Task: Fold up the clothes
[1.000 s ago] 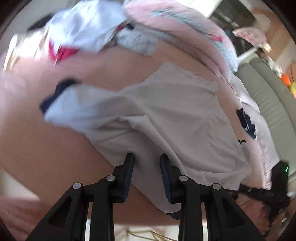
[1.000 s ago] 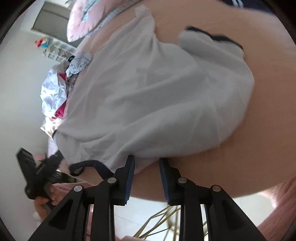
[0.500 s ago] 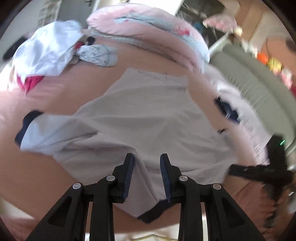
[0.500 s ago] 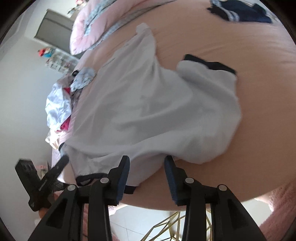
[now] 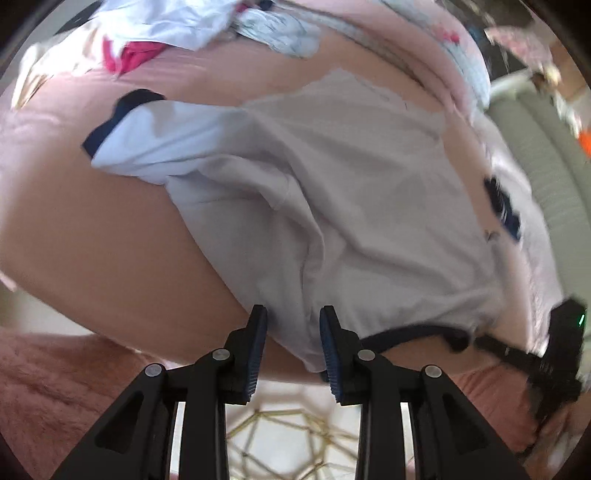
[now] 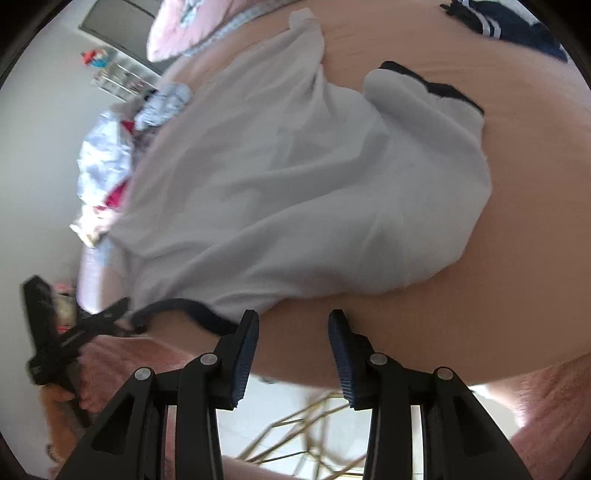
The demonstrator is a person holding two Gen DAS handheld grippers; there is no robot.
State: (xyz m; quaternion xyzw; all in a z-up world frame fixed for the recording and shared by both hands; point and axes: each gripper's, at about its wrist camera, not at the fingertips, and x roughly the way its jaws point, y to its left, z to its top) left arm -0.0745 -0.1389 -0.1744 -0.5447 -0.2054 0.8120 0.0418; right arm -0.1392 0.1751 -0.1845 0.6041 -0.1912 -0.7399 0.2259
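A white T-shirt [image 5: 351,192] with navy trim lies spread on the pink bed [image 5: 92,240]. My left gripper [image 5: 293,328] stands at its near edge. The jaws are apart, shirt cloth shows in the gap, and the pads do not press on it. The shirt's navy neckband [image 5: 413,332] runs right toward the other gripper's black body [image 5: 561,350]. In the right wrist view the T-shirt [image 6: 295,184] fills the middle. My right gripper [image 6: 293,317] is open over bare sheet, just right of the neckband [image 6: 192,310]. One navy-cuffed sleeve [image 6: 424,96] lies folded onto the shirt.
A heap of mixed clothes [image 5: 166,29] and a pink quilt [image 5: 424,33] lie at the bed's far side. A navy garment [image 6: 509,26] rests further along. Below the bed edge are a gold wire frame [image 5: 288,435] and a fluffy pink rug [image 5: 55,387].
The right gripper's jaws have widened and the shirt edge no longer sits between them. The left view has swung, and the neckband now lies to the right of its fingers.
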